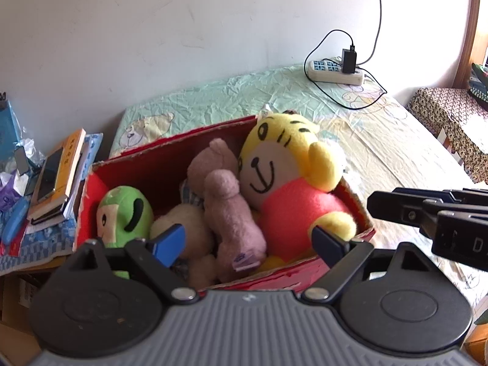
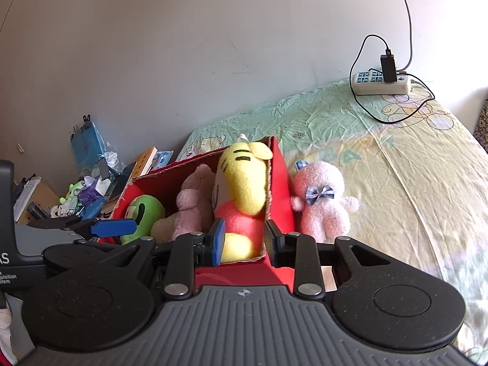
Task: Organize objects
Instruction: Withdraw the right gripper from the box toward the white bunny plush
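The pink bear is lying on the bed just right of the right gripper, whose empty jaws are straddling the red box wall; the left gripper is gaping farther off.

White power strip with black charger plugged in, on the sheet; stacked books at left.
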Tool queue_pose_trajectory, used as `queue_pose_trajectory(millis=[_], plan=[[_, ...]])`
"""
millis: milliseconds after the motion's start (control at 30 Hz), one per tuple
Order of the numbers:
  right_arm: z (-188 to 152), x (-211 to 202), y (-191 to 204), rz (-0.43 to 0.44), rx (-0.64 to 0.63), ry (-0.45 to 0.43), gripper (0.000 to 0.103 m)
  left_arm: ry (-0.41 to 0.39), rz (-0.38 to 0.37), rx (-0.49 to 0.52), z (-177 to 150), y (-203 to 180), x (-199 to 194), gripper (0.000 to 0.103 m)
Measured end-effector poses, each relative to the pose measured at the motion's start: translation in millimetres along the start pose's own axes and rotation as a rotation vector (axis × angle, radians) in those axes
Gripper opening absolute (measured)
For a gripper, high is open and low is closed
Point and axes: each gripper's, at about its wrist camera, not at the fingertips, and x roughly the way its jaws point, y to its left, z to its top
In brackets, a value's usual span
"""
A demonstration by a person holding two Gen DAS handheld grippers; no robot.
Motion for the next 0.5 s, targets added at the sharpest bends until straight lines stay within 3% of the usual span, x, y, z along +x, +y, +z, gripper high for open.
queue_pose_trajectory(millis=[200, 500], plan=[[13.0, -1.7, -38.0, 0.023, 0.014, 0.039, 0.031, -0.013, 0.037, -0.023, 11.0, -26.7, -4.1, 0.089], [24.9, 5.2, -101.2, 0.055, 0.035, 0.137, 0.031, -0.070, 0.033, -0.024, 26.9, -85.3, -10.4, 0.085]])
